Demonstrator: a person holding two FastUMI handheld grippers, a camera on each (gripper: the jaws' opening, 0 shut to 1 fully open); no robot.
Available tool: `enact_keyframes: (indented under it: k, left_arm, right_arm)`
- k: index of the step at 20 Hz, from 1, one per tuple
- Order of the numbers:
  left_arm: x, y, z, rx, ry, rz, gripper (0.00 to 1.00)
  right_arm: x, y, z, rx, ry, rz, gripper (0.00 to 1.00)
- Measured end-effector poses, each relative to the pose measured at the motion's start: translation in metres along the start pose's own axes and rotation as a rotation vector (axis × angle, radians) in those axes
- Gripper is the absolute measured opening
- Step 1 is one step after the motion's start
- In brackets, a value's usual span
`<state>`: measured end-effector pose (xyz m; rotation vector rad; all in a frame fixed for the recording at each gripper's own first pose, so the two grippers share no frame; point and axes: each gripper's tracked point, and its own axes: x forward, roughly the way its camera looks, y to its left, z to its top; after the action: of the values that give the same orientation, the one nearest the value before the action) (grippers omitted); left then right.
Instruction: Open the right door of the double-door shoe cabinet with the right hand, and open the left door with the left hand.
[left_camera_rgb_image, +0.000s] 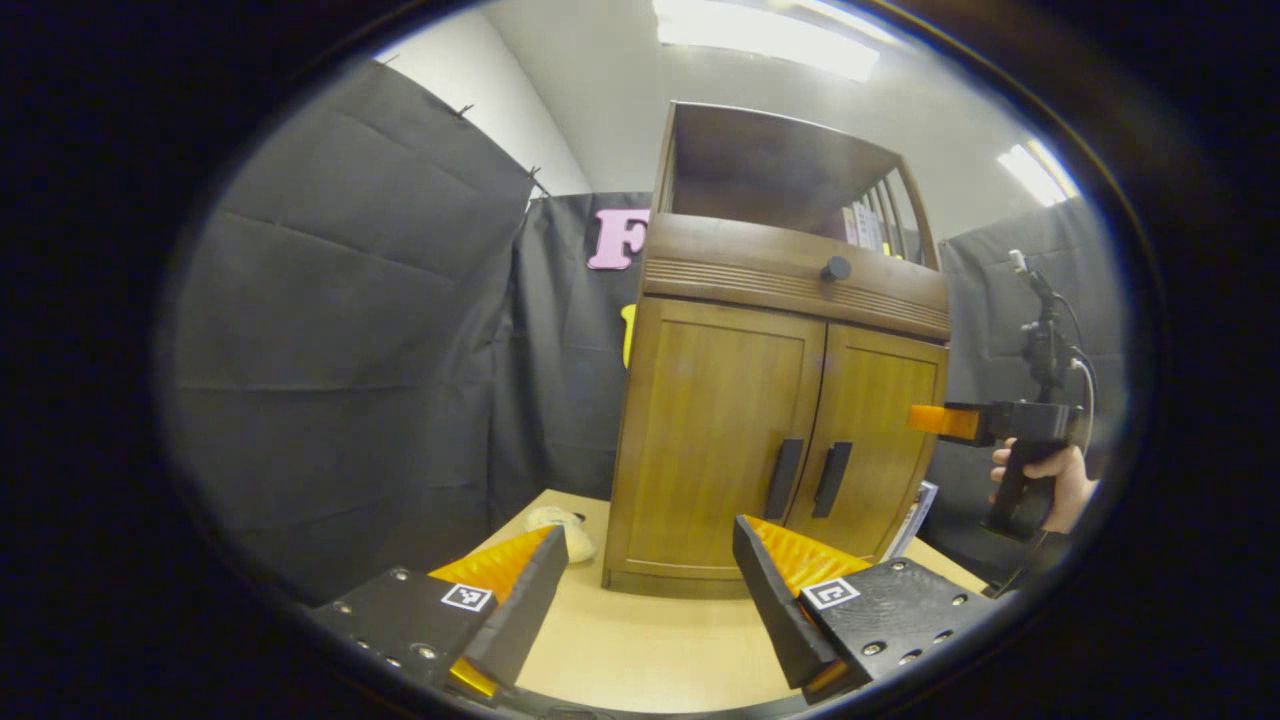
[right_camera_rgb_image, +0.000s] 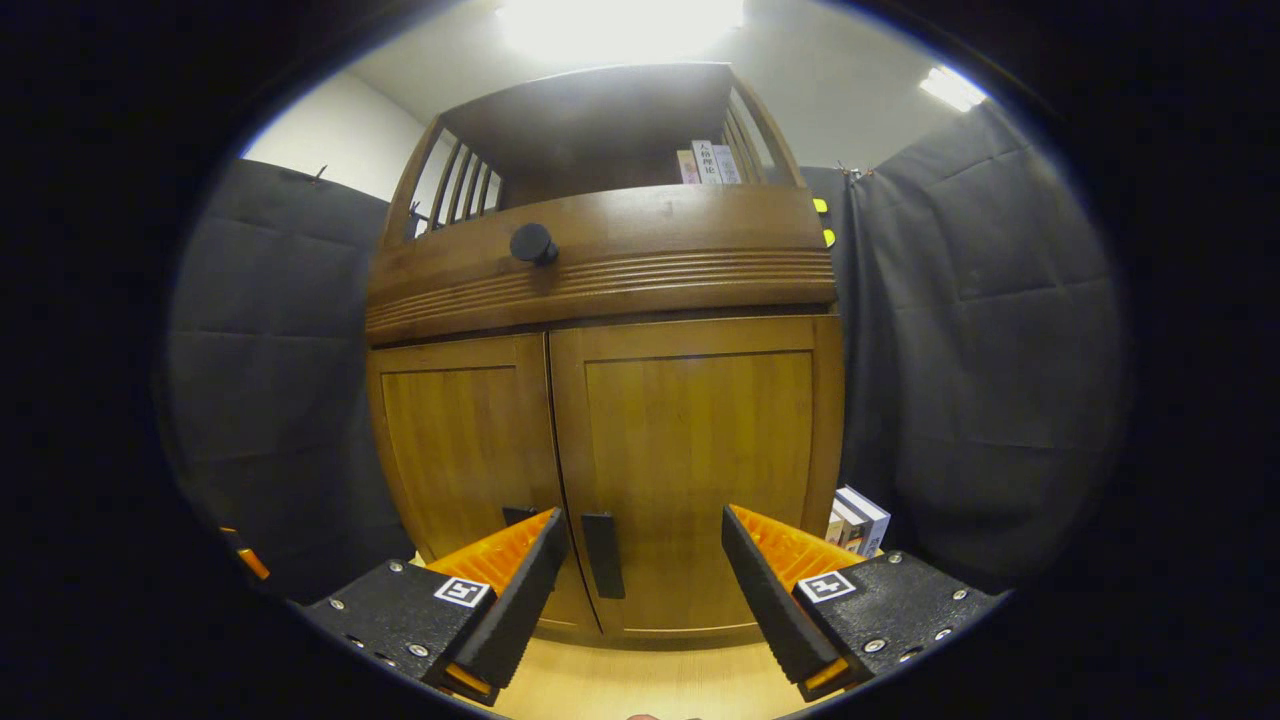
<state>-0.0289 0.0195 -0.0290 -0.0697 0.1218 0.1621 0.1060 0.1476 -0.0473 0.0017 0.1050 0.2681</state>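
Nearest in the left gripper view, the left gripper (left_camera_rgb_image: 645, 590) hangs low over the pale wooden worktop (left_camera_rgb_image: 650, 650) with its jaws spread wide and nothing between them. Past it the shoe cabinet (left_camera_rgb_image: 775, 400) stands on the worktop, both doors shut, the left door (left_camera_rgb_image: 715, 440) and the right door (left_camera_rgb_image: 875, 430) each carrying a dark vertical handle beside the centre seam. A small pale object (left_camera_rgb_image: 560, 525) lies by the cabinet's left foot. Farther right, a hand (left_camera_rgb_image: 1060, 485) holds the right gripper (left_camera_rgb_image: 935, 420) level, near the right door. In the right gripper view, its jaws likewise stand spread before the right door's handle (right_camera_rgb_image: 603, 555), not touching it. Books (right_camera_rgb_image: 855, 520) lean beside the cabinet.
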Motion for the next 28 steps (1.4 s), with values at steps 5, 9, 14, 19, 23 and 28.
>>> enact_keyframes:
  k: [5, 9, 14, 19, 23, 28]
  left_arm:
    - [0.001, 0.006, -0.002, -0.035, 0.036, 0.041, 0.96]
    - [0.0, 0.006, -0.006, -0.021, 0.052, 0.068, 1.0]
    - [0.002, 0.007, -0.007, -0.002, 0.066, 0.076, 1.0]
    - [0.001, 0.007, -0.011, 0.017, 0.087, 0.083, 0.95]
    - [0.0, 0.007, -0.012, 0.01, 0.109, 0.084, 0.96]
    - [0.0, 0.007, -0.011, 0.013, 0.113, 0.068, 0.96]
  right_arm:
    - [0.045, 0.018, -0.023, -0.012, 0.05, 0.018, 0.96]
    - [0.076, 0.028, -0.038, -0.027, 0.081, 0.02, 0.96]
    - [0.106, 0.032, -0.069, -0.053, 0.142, -0.012, 0.93]
    - [0.121, 0.033, -0.085, -0.051, 0.177, -0.036, 0.93]
    - [0.124, 0.044, -0.089, -0.029, 0.196, -0.002, 0.83]
    - [0.131, 0.048, -0.095, -0.006, 0.205, -0.006, 0.36]
